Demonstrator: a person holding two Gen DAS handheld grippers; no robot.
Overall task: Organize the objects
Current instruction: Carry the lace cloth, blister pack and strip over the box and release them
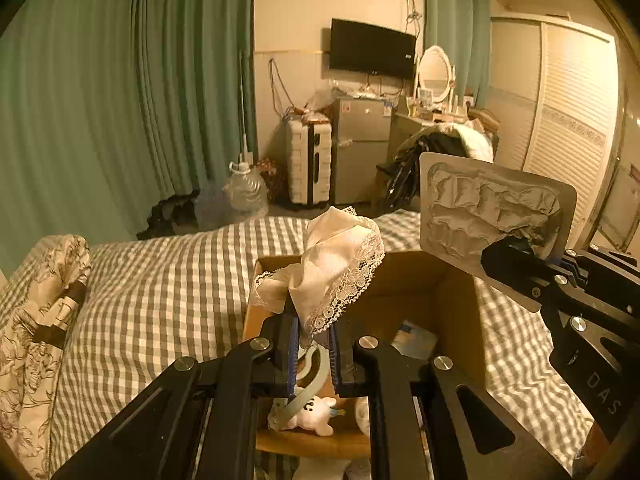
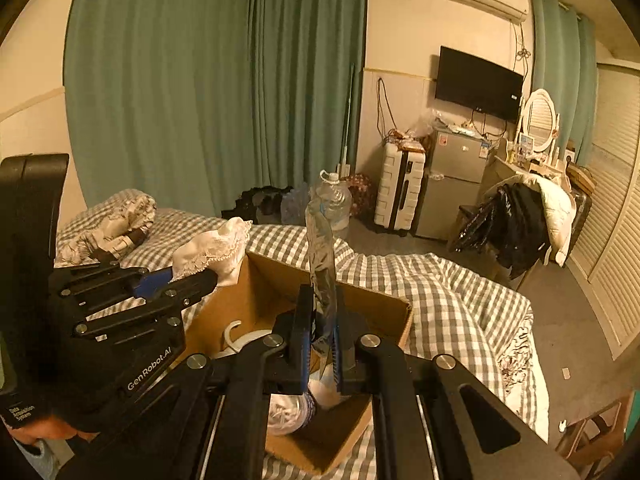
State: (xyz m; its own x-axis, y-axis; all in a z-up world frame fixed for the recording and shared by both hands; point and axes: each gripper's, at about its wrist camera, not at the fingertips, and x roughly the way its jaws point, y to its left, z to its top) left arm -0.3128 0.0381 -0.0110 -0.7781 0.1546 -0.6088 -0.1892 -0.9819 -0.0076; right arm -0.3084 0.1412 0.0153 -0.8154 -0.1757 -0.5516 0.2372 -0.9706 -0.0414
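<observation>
My left gripper (image 2: 192,276) was black, with silver screws, blue pads and white "GenRobot.AI" lettering on its body. My right gripper (image 1: 516,248) matched it, with pale letters "DAS" along its near side.

Checked bed (image 1: 168,280): open cardboard box (image 1: 460,300), floral quilt (image 1: 36,320) on it.

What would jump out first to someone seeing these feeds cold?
Two black tools over an open cardboard box on the checked bed. The left tool is shut on a lace-edged cloth; the right tool is shut on a silvery blister pack. Behind them hang big green curtains.
</observation>
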